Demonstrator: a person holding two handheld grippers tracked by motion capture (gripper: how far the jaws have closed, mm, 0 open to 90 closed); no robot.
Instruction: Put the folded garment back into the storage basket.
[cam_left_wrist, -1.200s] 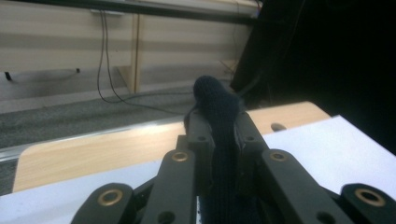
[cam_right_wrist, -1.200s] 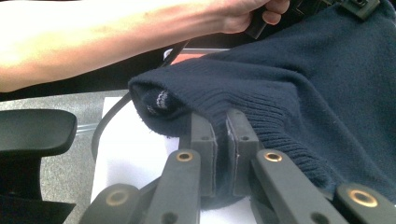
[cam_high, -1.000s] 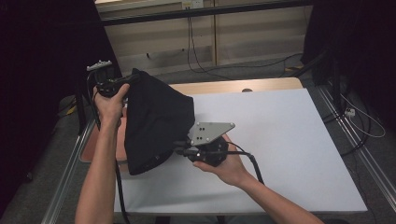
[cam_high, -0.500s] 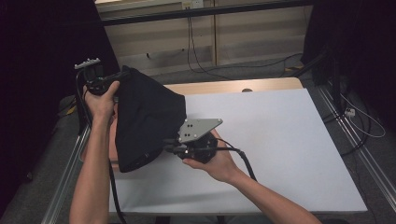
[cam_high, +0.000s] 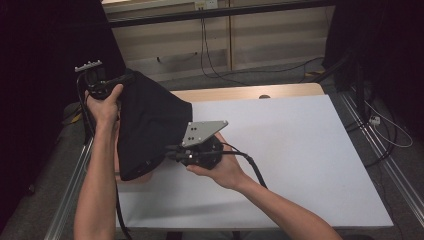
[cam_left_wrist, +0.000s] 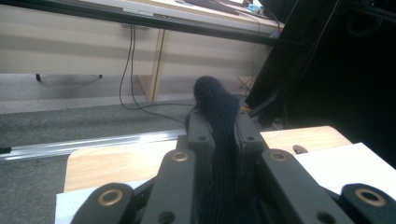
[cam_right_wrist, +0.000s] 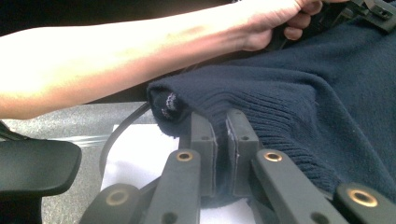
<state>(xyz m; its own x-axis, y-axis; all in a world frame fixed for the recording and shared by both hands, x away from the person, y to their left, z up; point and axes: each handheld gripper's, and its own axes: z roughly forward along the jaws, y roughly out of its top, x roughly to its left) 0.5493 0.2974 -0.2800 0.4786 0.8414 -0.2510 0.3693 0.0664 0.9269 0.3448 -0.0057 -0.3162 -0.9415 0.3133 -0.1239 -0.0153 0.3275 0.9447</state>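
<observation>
item: dark knitted garment (cam_high: 150, 125), navy, ribbed hem; held off the white table sheet (cam_high: 300, 165), stretched between two grips over the sheet's near-left corner, lower edge hanging just above it.

left gripper (cam_high: 120, 81): up and to the far left of the sheet, beyond its edge; jaws clenched on a bunched fold of the knit (fold pokes out past the fingertips in the left gripper view (cam_left_wrist: 215, 116)). judged: serves as the high anchor so the cloth hangs and opens out.

right gripper (cam_high: 170, 155): low, just over the sheet's left part; jaws pinched tight on the ribbed edge (cam_right_wrist: 219, 140), a small label (cam_right_wrist: 169, 103) visible at the rolled corner beside them. judged: two corners of one edge taken, to spread or lay the piece flat for folding.

grey three-cornered plate (cam_high: 204, 132): on top of the right gripper, facing up.

surroundings, relative to the sheet: bare wooden tabletop (cam_high: 240, 93) along its far edge; metal rail (cam_high: 75, 185) along its left side; loose cables (cam_high: 225, 70) on the floor beyond the far edge; more cables (cam_high: 385, 130) off its right side.

obstructions: none on the sheet's right part; the left forearm (cam_right_wrist: 116, 60) crosses close over the cloth (could snag); trailing gripper cable (cam_high: 252, 167) lies on the sheet near the right wrist.
</observation>
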